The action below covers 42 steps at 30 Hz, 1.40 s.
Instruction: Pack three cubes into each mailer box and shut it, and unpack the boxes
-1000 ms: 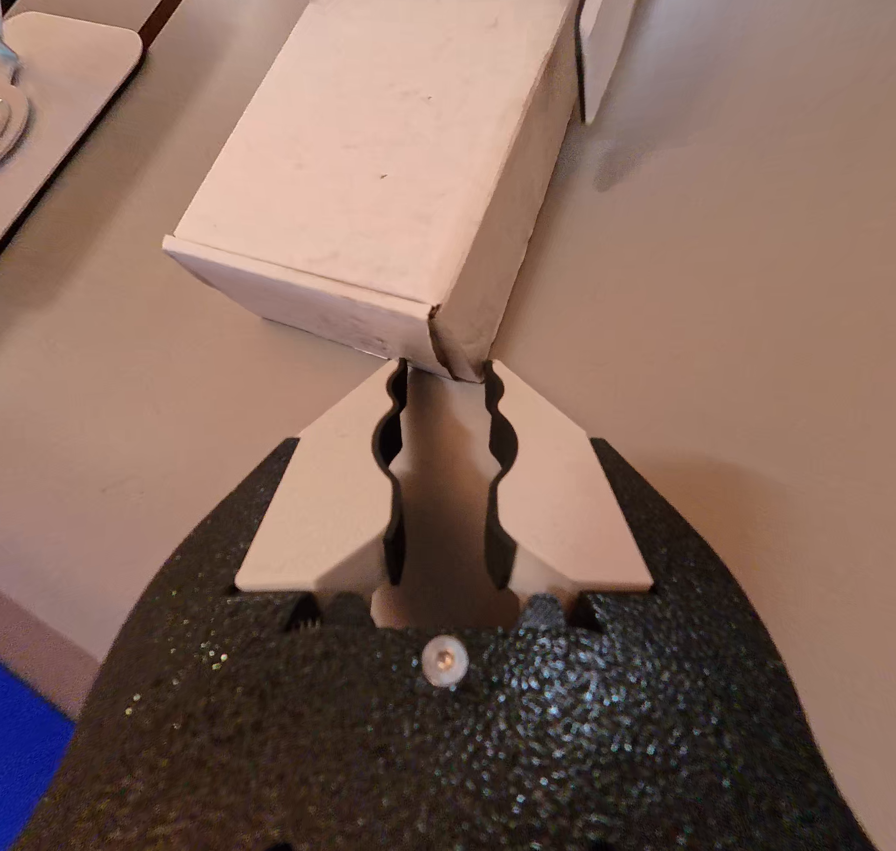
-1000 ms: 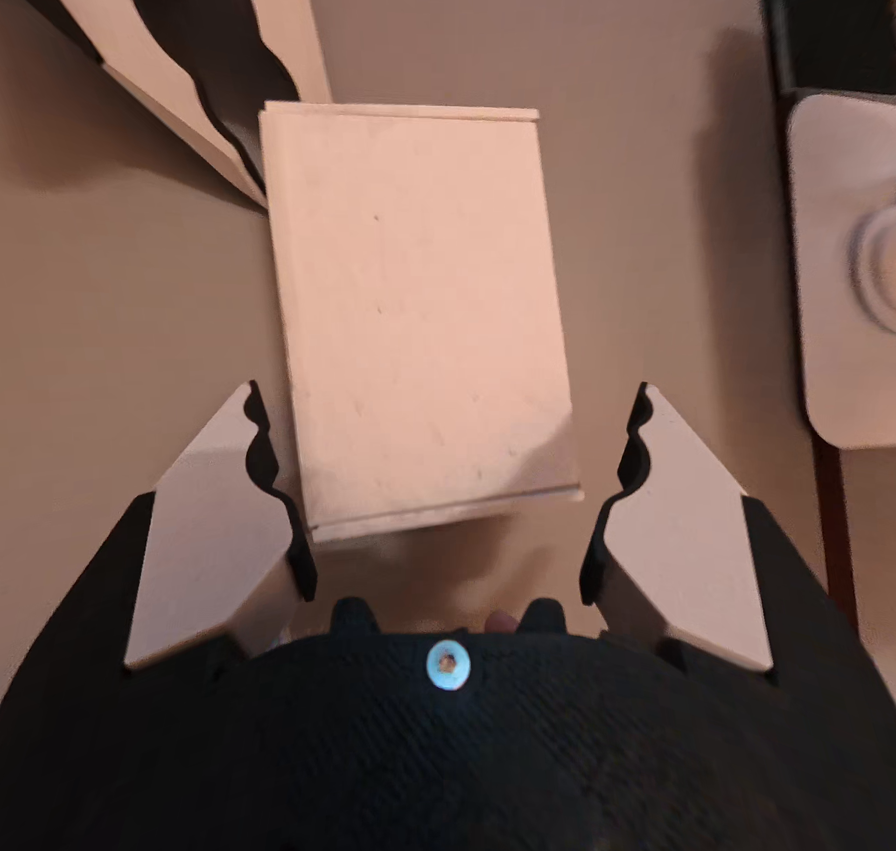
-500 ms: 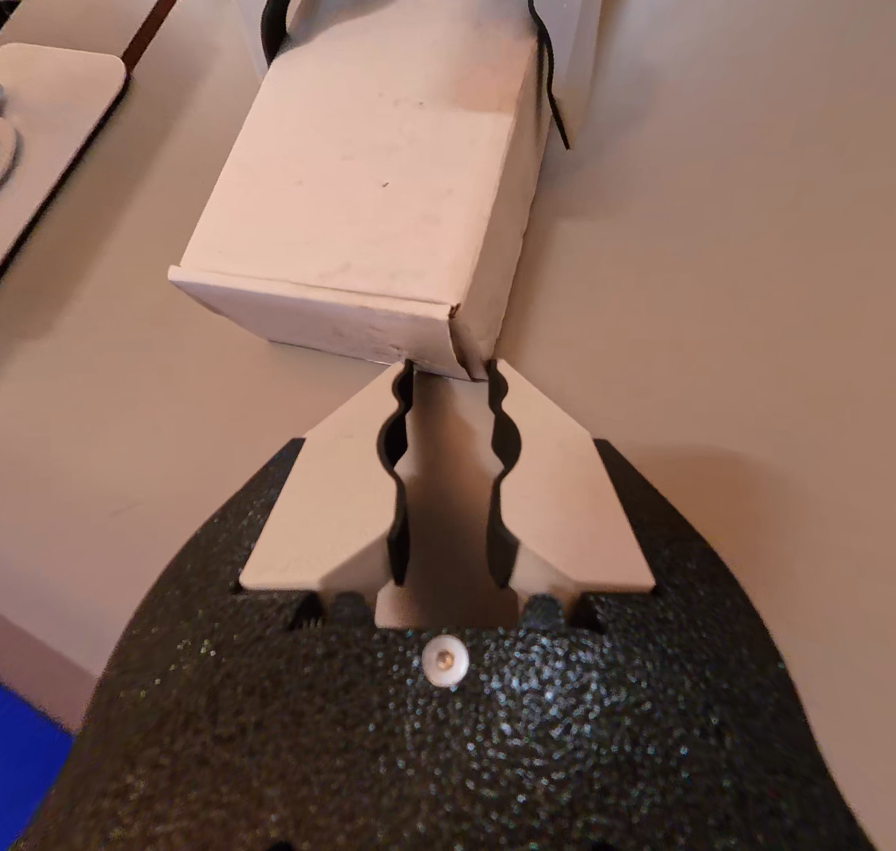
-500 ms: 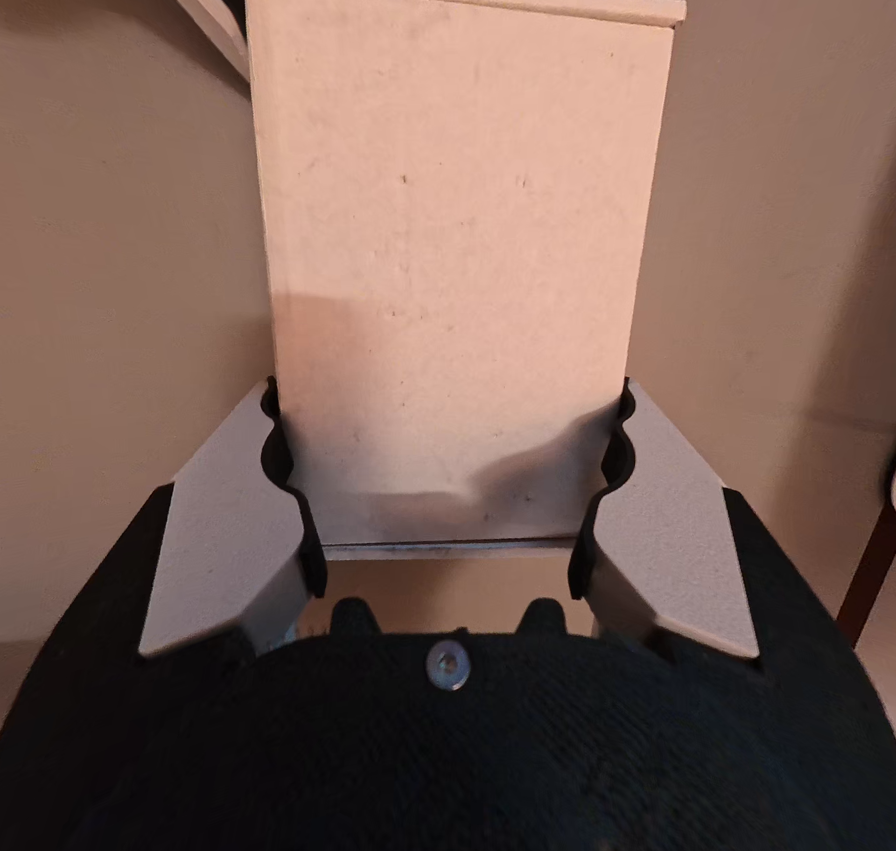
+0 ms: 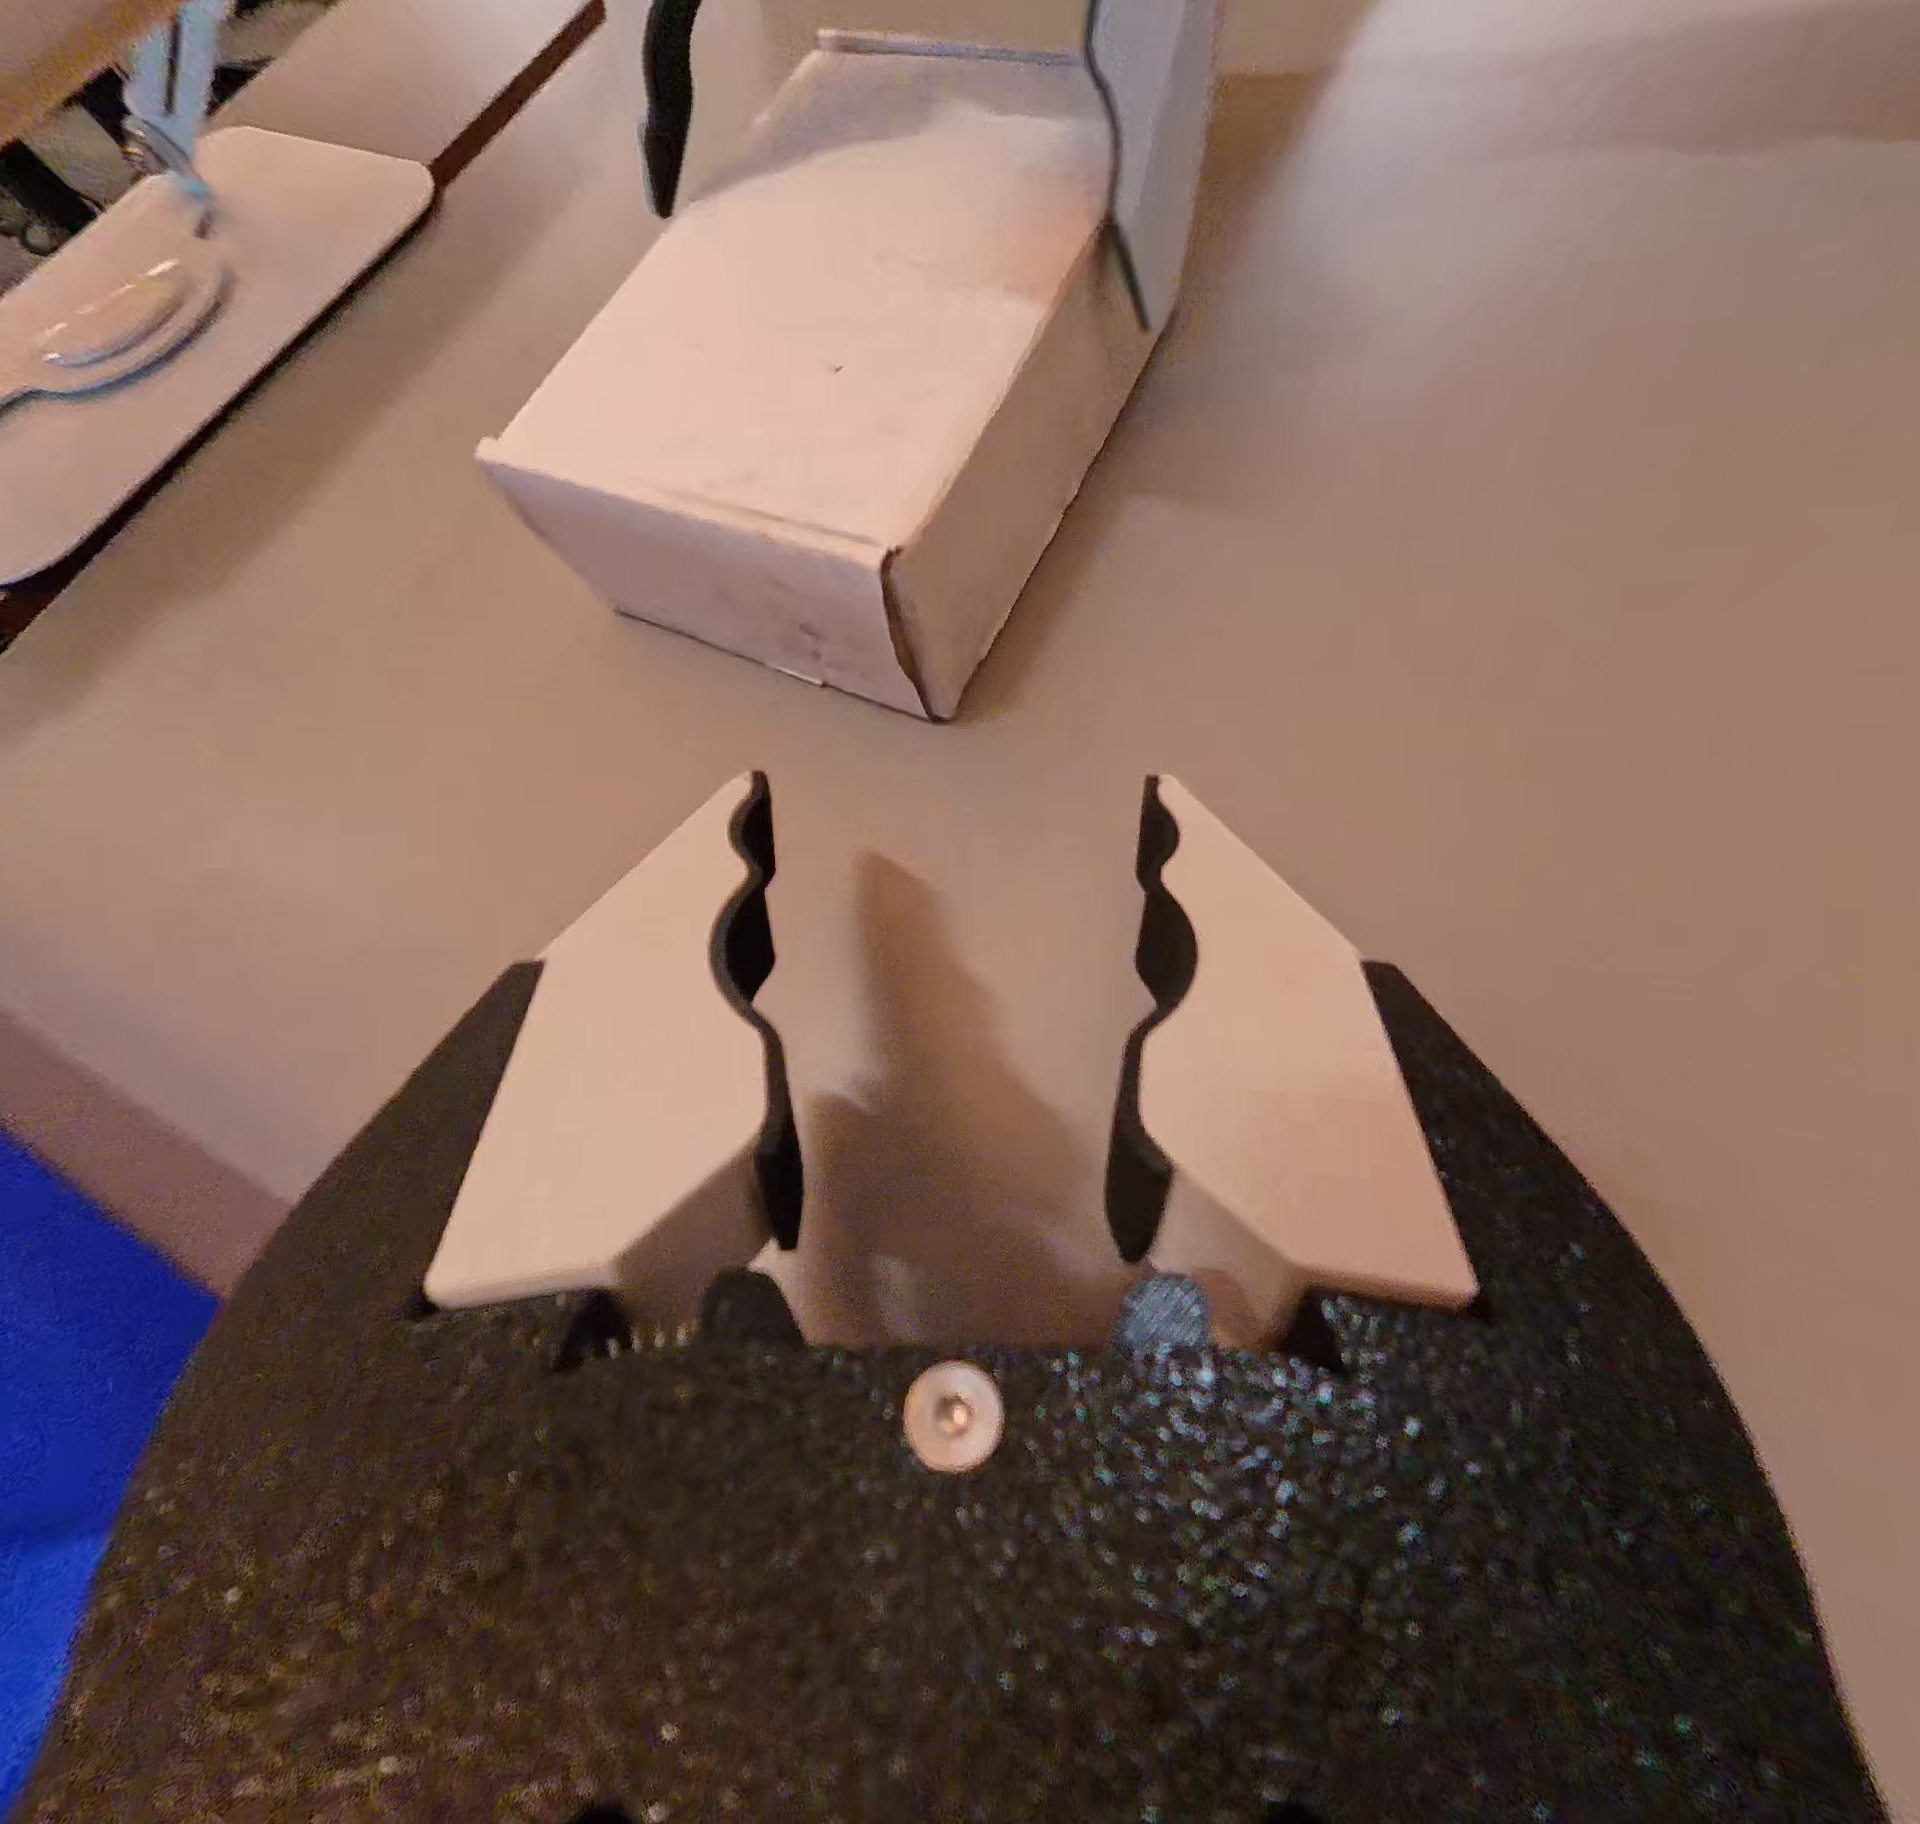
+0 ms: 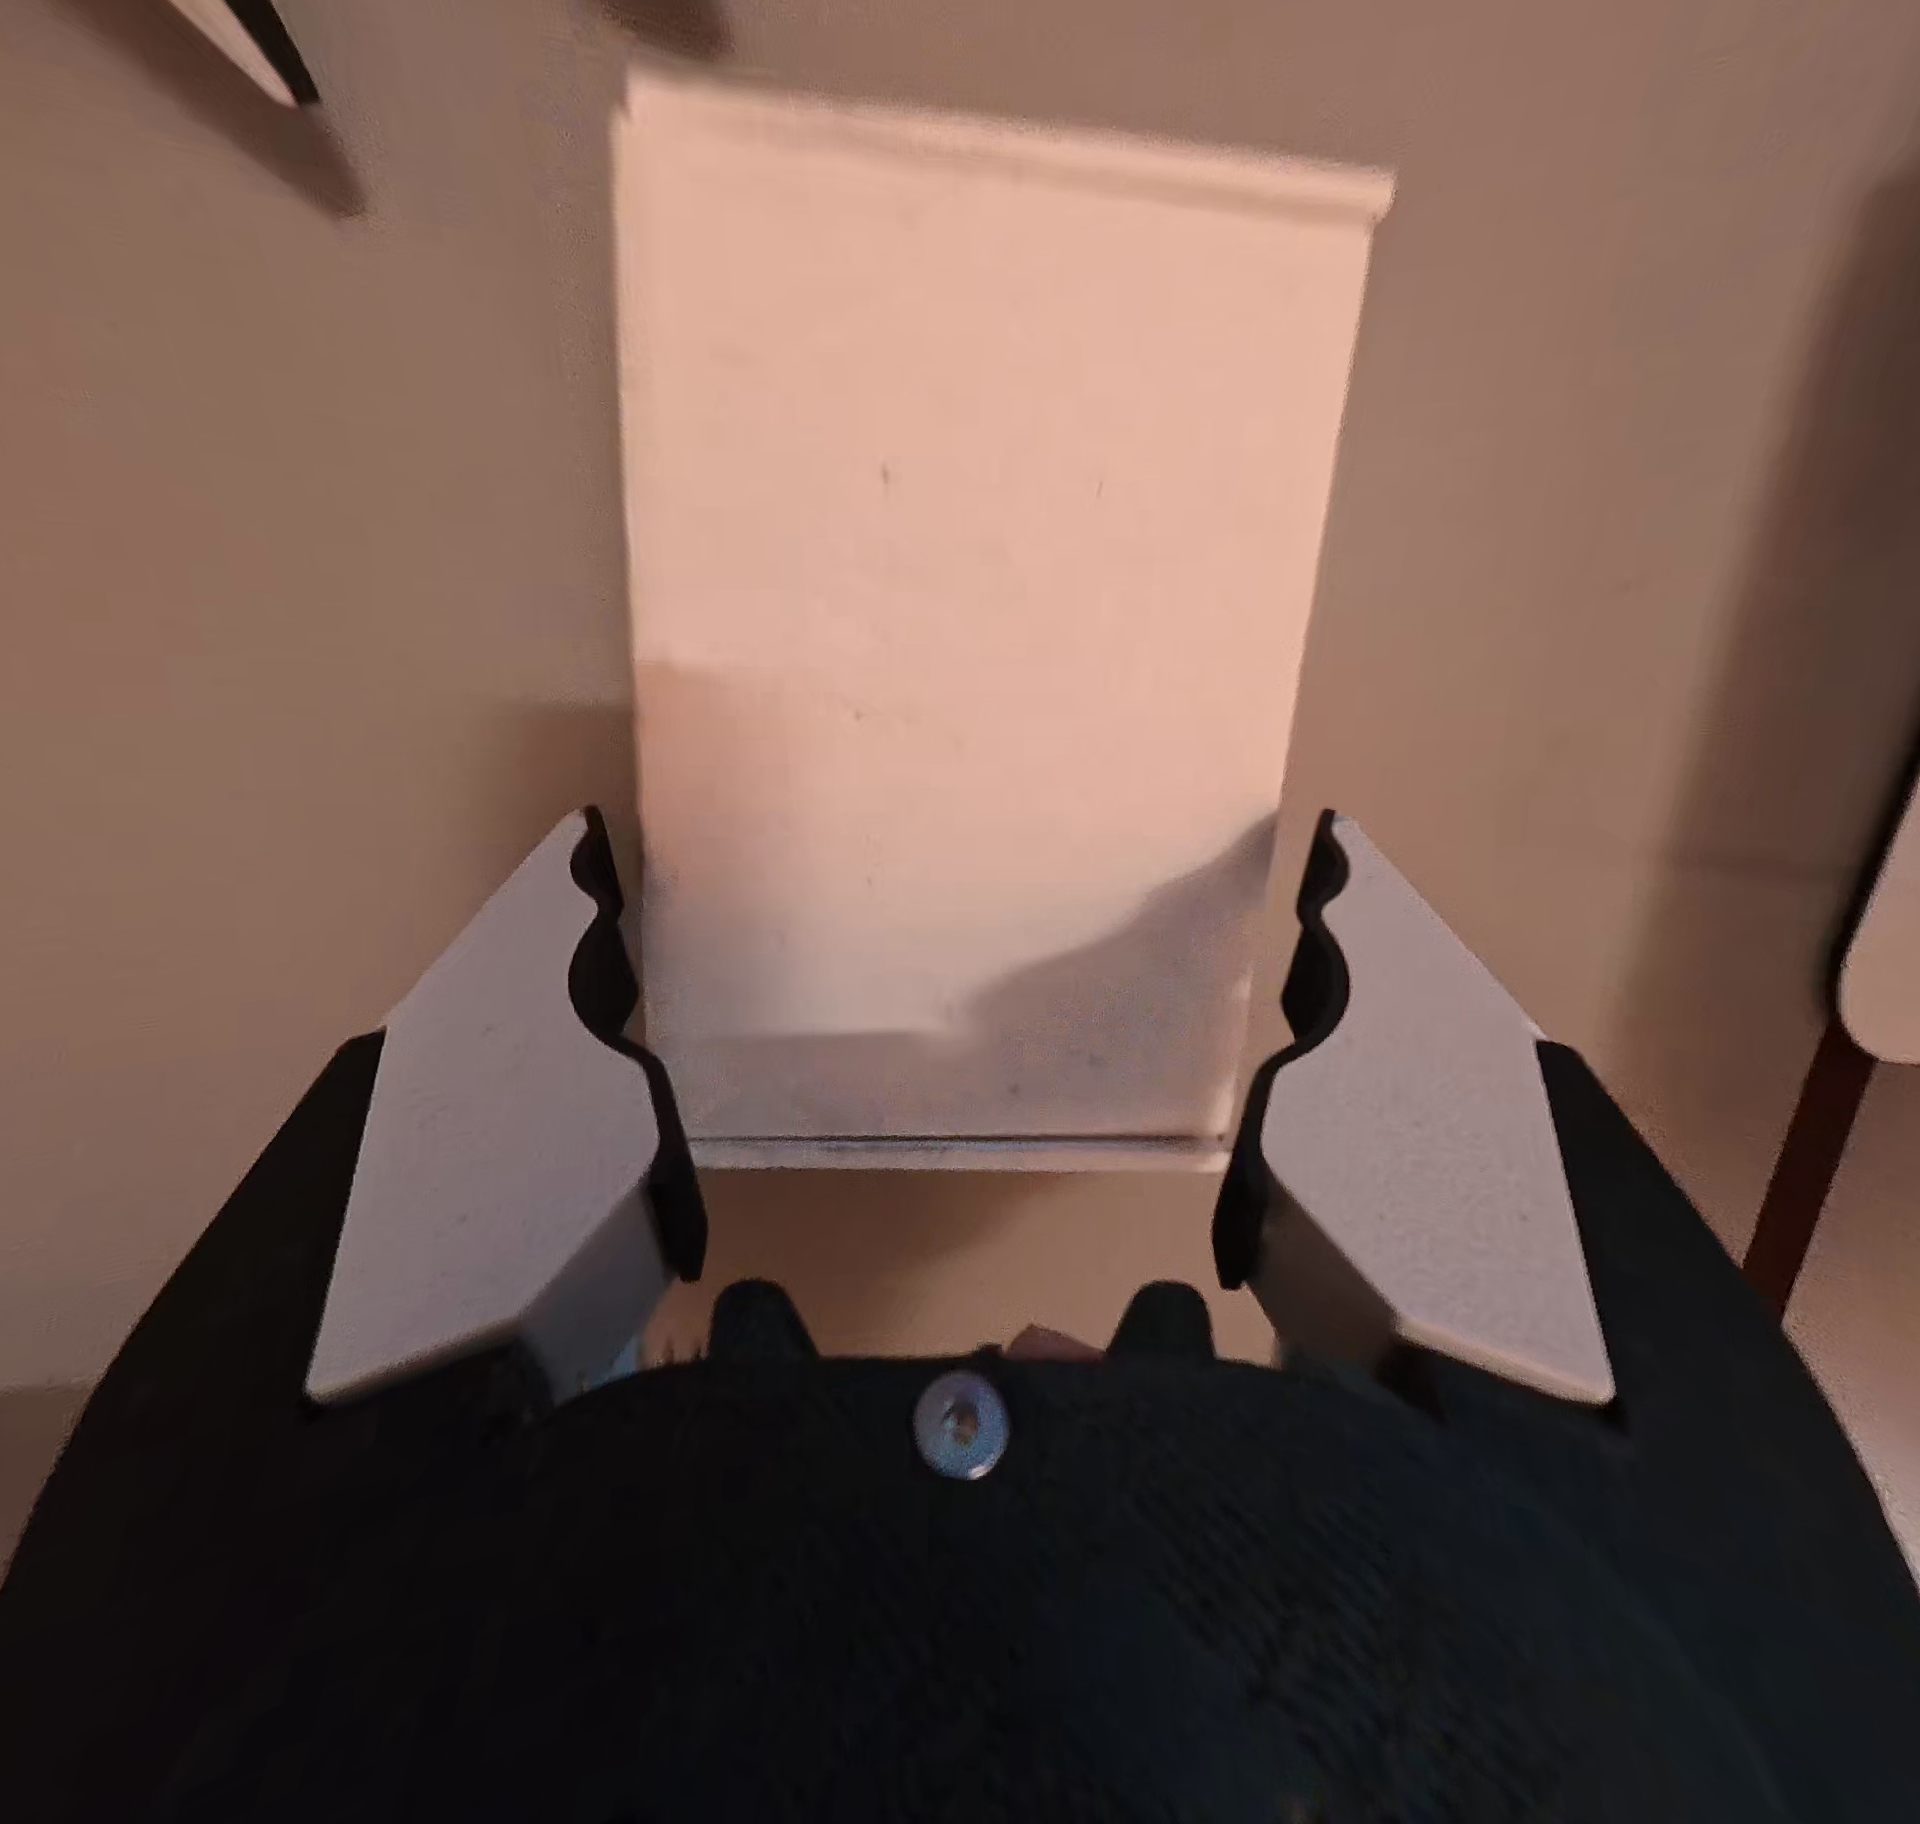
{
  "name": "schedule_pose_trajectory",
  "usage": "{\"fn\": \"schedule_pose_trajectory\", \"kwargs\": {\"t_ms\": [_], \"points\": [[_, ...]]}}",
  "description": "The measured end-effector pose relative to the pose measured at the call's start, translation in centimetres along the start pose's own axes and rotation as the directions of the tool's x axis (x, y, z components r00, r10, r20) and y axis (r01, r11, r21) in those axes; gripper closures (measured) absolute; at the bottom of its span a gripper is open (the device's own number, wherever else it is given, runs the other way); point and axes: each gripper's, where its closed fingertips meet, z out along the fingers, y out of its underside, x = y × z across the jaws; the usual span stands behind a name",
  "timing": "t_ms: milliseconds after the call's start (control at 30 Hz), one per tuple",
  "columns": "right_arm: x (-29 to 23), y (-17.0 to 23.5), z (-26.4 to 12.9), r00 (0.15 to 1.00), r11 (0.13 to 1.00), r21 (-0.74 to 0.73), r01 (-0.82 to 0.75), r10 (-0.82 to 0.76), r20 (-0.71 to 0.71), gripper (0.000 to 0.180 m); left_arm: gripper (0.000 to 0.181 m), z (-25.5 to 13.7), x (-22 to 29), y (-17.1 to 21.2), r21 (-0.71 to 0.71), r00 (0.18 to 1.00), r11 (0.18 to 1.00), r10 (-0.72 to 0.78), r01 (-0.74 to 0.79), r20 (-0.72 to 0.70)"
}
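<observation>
Your left gripper has backed off the closed white cardboard mailer box, jaws now spread and empty. Your right gripper straddles the box's far end; whether it's pinching, I can't tell.

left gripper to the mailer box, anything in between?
Nothing. In the left wrist view the left gripper stands open short of the mailer box, and only bare table lies between its fingertips and the box's near corner.
</observation>
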Motion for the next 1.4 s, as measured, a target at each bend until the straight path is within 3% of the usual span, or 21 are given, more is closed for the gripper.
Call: {"fn": "schedule_pose_trajectory", "kwargs": {"t_ms": [100,233,433,533,633,767,867,1033,1233,1400], "points": [[-0.1,-0.9,0.4,0.998,0.999,-0.019,-0.043,0.044,0.034,0.059,0.113,-1.4,0.9,-0.1,0.062,0.999,0.997,-0.037,0.037,-0.007],[-0.2,-0.1,2.1,0.990,0.986,-0.127,-0.110,0.120,0.077,0.050,0.113,-1.9,0.9,0.5,0.056,0.999,0.997,-0.043,0.043,0.002],[-0.9,0.3,0.5,0.998,0.987,-0.155,0.044,-0.037,0.051,0.051,0.119,-2.3,-0.1,0.1,0.129,0.991,0.984,-0.129,0.126,0.015],[-1.1,0.6,-4.7,0.990,0.978,-0.154,0.141,-0.143,-0.004,0.050,0.122,-2.7,-0.2,-0.2,0.159,0.991,0.979,-0.132,0.128,0.018],[-0.4,2.5,-12.1,0.986,0.983,-0.125,0.134,-0.144,-0.077,0.050,0.125,-2.5,0.4,0.0,0.138,0.996,0.987,-0.086,0.083,0.017],[1.5,11.2,-20.4,0.983,0.978,-0.208,0.010,-0.048,-0.177,0.050,0.125,-1.7,1.1,0.7,0.070,0.999,0.997,-0.034,0.033,0.012],[2.4,19.3,-23.7,0.966,0.953,-0.276,-0.122,0.049,-0.255,0.050,0.125,-1.5,1.1,0.8,0.055,0.999,0.998,-0.029,0.028,0.013],[1.8,28.6,-21.4,0.949,0.918,-0.315,-0.241,0.154,-0.276,0.050,0.127,-1.8,1.0,0.7,0.073,0.998,0.996,-0.057,0.057,0.002],[1.6,31.1,-14.7,0.955,0.927,-0.258,-0.274,0.230,-0.188,0.050,0.130,-1.9,1.0,0.6,0.084,0.998,0.995,-0.056,0.056,0.003],[1.7,32.9,-11.9,0.970,0.920,-0.311,-0.236,0.207,-0.124,0.050,0.132,-1.6,1.5,0.8,0.055,1.000,0.998,0.009,-0.010,0.019]]}}
